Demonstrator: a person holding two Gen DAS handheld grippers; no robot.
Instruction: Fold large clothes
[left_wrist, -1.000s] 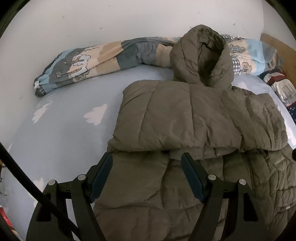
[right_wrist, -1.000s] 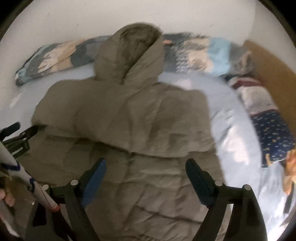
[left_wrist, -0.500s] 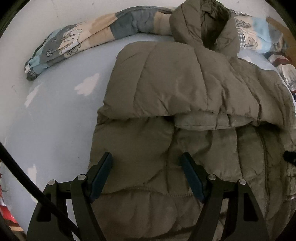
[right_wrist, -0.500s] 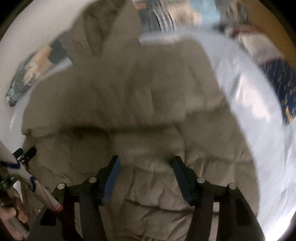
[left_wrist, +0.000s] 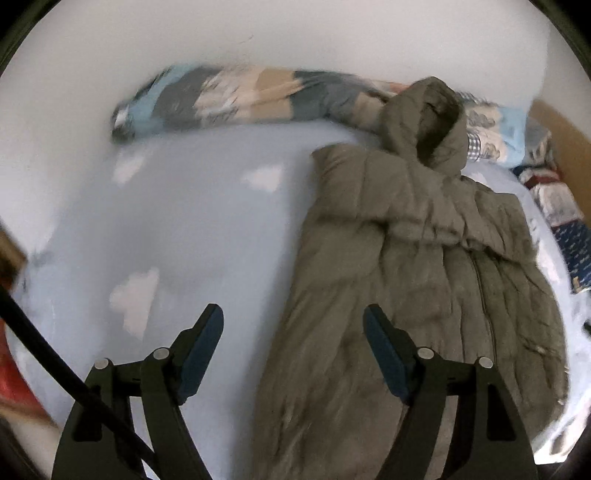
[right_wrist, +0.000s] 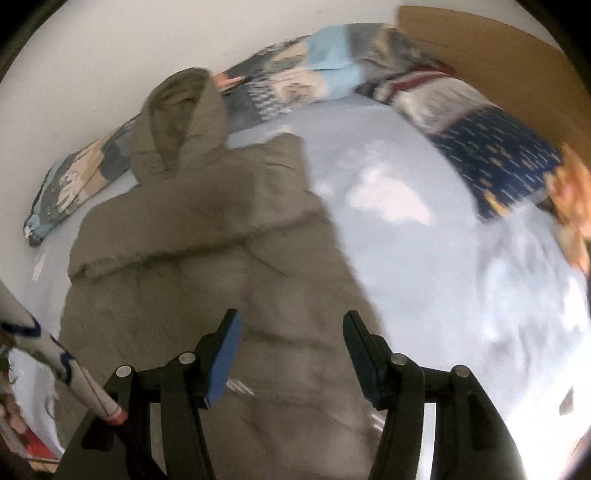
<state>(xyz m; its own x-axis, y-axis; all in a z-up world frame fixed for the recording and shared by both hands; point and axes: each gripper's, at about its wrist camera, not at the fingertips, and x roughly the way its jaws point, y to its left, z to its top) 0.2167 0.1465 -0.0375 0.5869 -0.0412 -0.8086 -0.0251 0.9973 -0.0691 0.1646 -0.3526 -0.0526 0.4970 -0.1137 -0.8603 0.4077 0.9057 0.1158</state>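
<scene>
In the left wrist view, the left gripper (left_wrist: 293, 332) with its black arms and blue pads is hanging over the pale blue bedsheet with white cloud prints (left_wrist: 177, 229), its jaws standing wide apart with nothing clamped between them. A second ago both pads were sitting over the olive-green quilted hooded puffer jacket (left_wrist: 413, 280); now the left edge of the jacket is running up between the pads, so one pad is over bare sheet and the other over the jacket's lower body. The jacket is lying on the bed with its sleeves folded across the chest and its hood (left_wrist: 428, 118) pointing toward the white wall (left_wrist: 295, 40), resting against the rolled patchwork quilt in blue, grey and beige (left_wrist: 236, 96). The whole picture is smeared with motion.

In the right wrist view, the right gripper (right_wrist: 291, 350) is hovering over the right edge of the jacket, where a second ago it was centred over the jacket's middle. Its jaws are sitting narrower than they were a second ago, yet they are gripping nothing, the fabric lying loose beneath them. More of the sheet is showing on the right now, along with a dark blue patterned cloth (right_wrist: 502, 155) by the brown headboard (right_wrist: 498, 55). A white printed sleeve (right_wrist: 55, 354) is crossing the lower left corner
</scene>
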